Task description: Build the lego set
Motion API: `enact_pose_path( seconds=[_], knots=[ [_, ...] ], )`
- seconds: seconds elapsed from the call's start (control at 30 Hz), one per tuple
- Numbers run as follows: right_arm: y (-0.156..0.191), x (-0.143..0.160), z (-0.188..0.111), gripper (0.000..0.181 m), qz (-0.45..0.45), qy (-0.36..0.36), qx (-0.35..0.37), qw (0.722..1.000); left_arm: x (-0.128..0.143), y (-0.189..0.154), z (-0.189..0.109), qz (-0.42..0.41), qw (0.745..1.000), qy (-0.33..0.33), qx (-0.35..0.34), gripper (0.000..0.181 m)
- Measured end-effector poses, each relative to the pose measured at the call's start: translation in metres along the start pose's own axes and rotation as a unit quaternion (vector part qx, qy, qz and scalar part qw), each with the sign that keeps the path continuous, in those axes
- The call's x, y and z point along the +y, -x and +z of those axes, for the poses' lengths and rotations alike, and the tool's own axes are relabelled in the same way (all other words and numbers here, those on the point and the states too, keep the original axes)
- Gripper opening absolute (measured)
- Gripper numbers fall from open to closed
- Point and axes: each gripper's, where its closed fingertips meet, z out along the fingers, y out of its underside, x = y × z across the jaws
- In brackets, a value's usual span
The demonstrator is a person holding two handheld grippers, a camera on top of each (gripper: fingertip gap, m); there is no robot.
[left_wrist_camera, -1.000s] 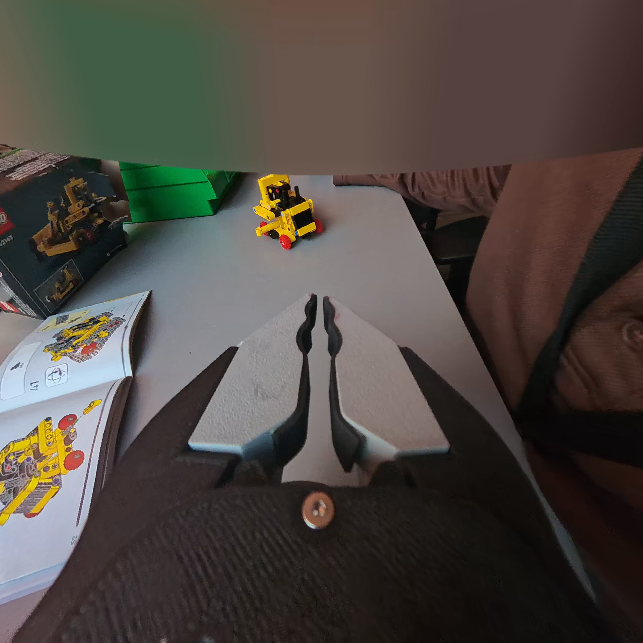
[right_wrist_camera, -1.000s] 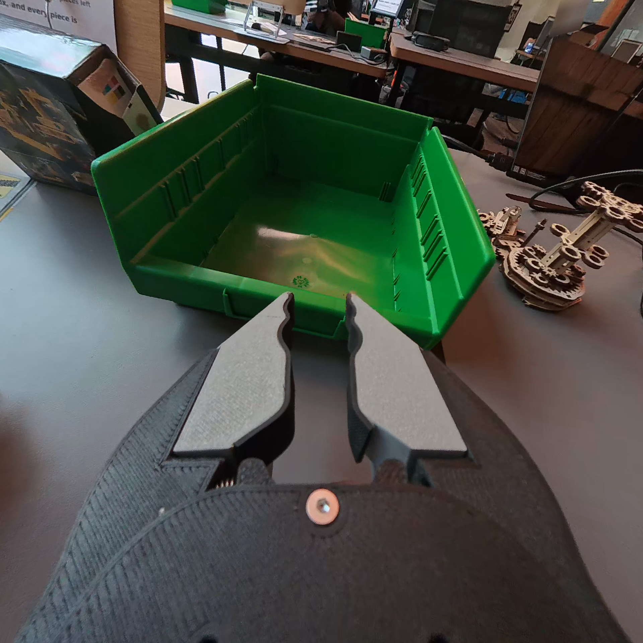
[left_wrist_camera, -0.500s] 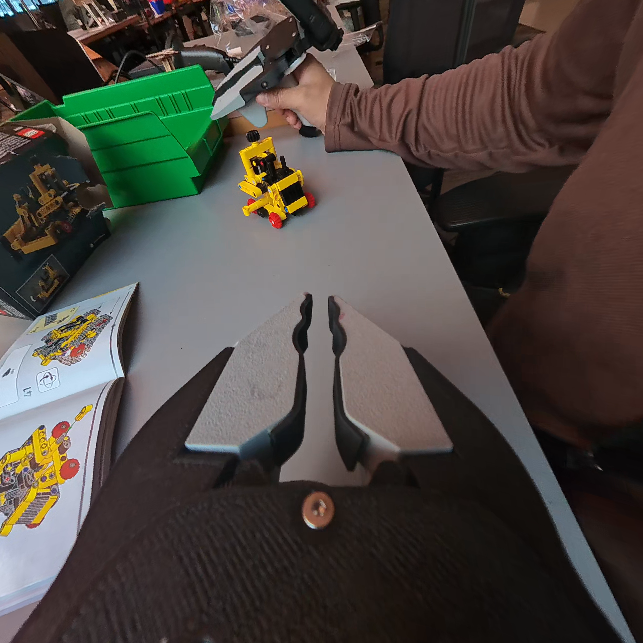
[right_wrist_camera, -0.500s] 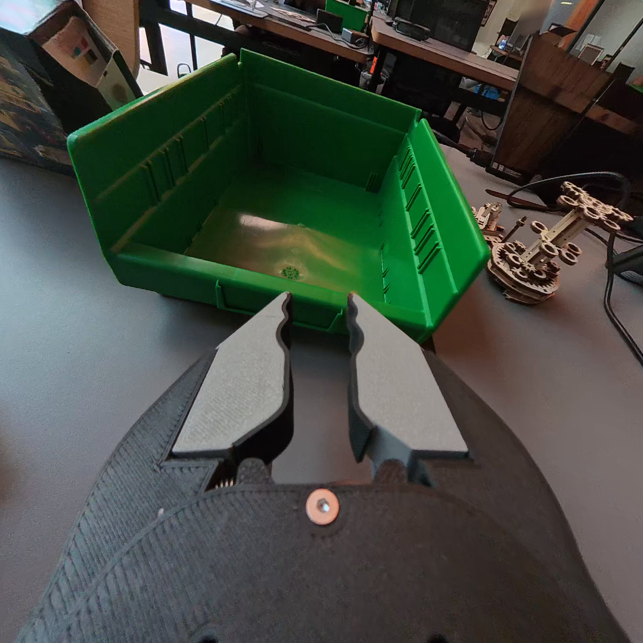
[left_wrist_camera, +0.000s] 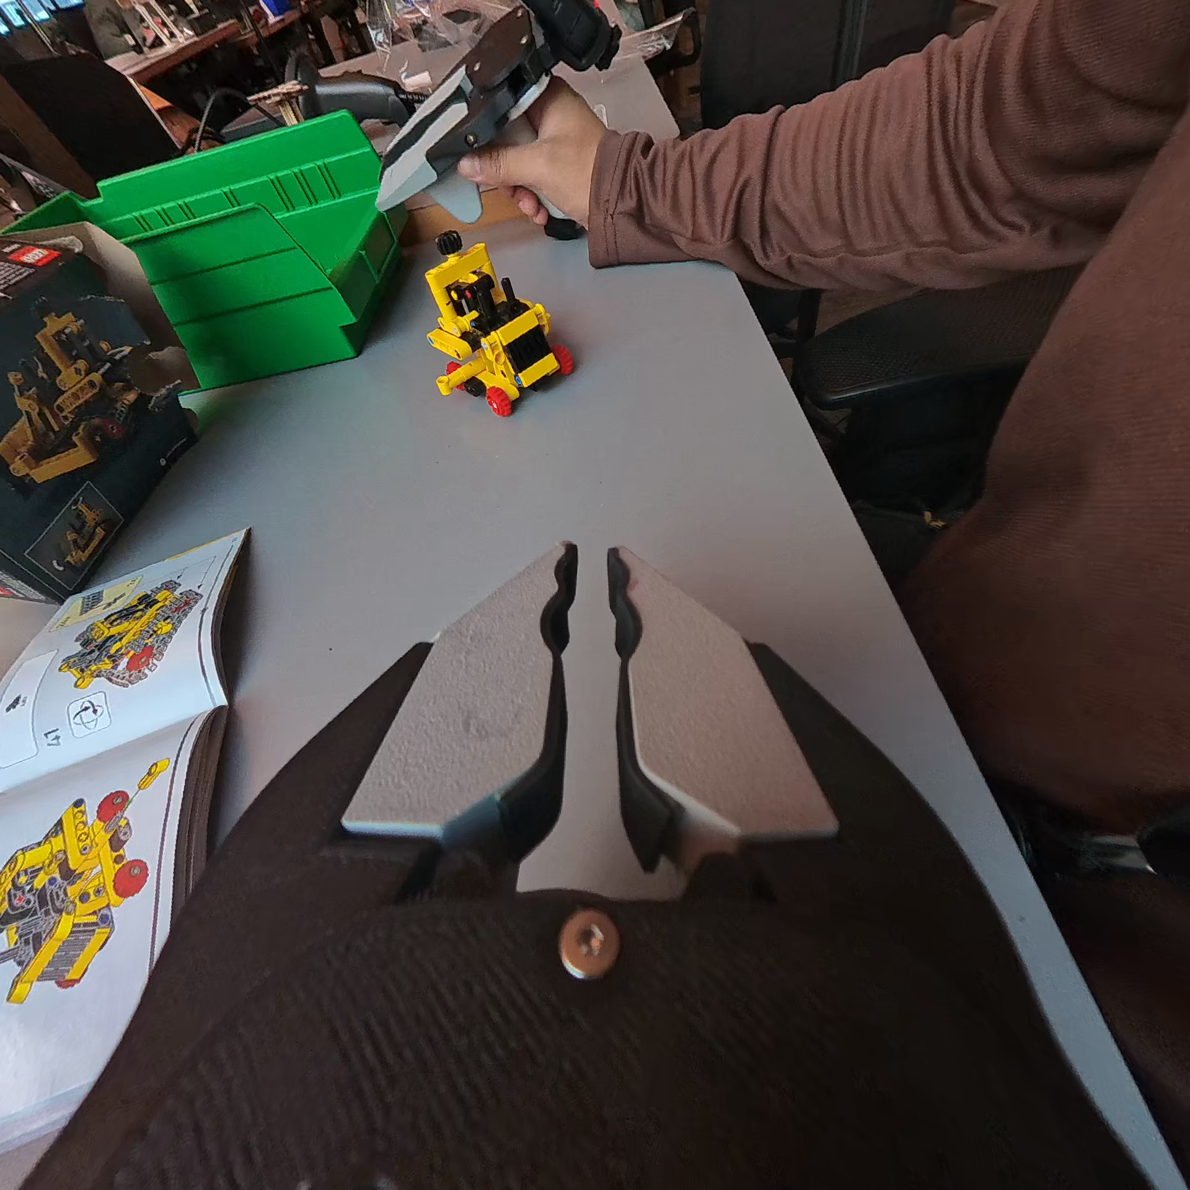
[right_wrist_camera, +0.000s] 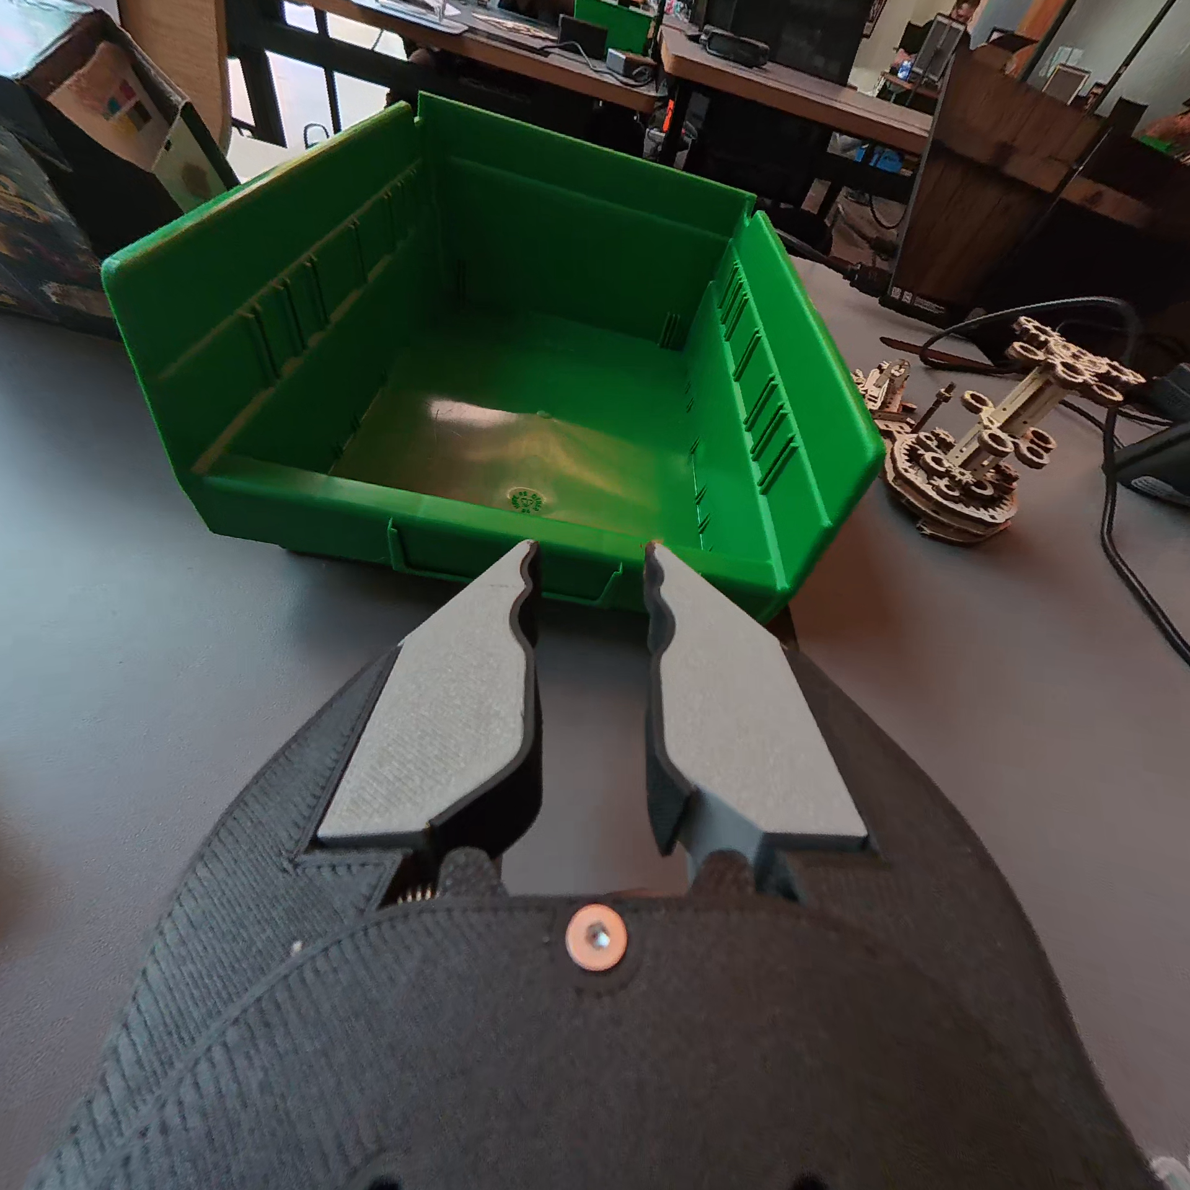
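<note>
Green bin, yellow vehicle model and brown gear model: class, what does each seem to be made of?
The open-topped green bin: probably moulded plastic; its glossy floor reflects light and its walls carry ribs. The small yellow, black and red vehicle model: shiny hard plastic bricks. The brown gear model beside the bin: likely matte, thin cut wood, though that is less certain.

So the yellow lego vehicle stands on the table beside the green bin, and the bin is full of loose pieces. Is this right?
Not quite. The yellow lego vehicle does stand on the table beside the green bin, but the bin is not full of loose pieces: the right wrist view looks straight into it and shows a bare floor with nothing in it.
</note>
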Motion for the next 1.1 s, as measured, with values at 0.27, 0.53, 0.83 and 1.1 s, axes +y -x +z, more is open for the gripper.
enact_pose_path(
  seconds=[0.27, 0.53, 0.83, 1.1],
  knots=[
    [0.000, 0.000, 0.000, 0.028, 0.001, 0.000, -0.002, 1.000, 0.000, 0.000, 0.000, -0.001, 1.000, 0.001, 0.001, 0.006],
    [0.001, 0.000, 0.000, 0.028, -0.004, 0.001, -0.002, 1.000, 0.000, 0.000, 0.000, 0.000, 1.000, 0.001, 0.001, 0.006],
    [0.001, 0.000, 0.000, 0.028, -0.004, 0.000, -0.002, 1.000, 0.000, 0.000, 0.000, -0.001, 1.000, 0.000, 0.001, 0.006],
    [0.001, -0.003, -0.002, 0.028, 0.002, -0.008, -0.005, 1.000, 0.000, 0.008, -0.010, -0.055, 0.998, 0.020, 0.000, 0.007]
  ],
)
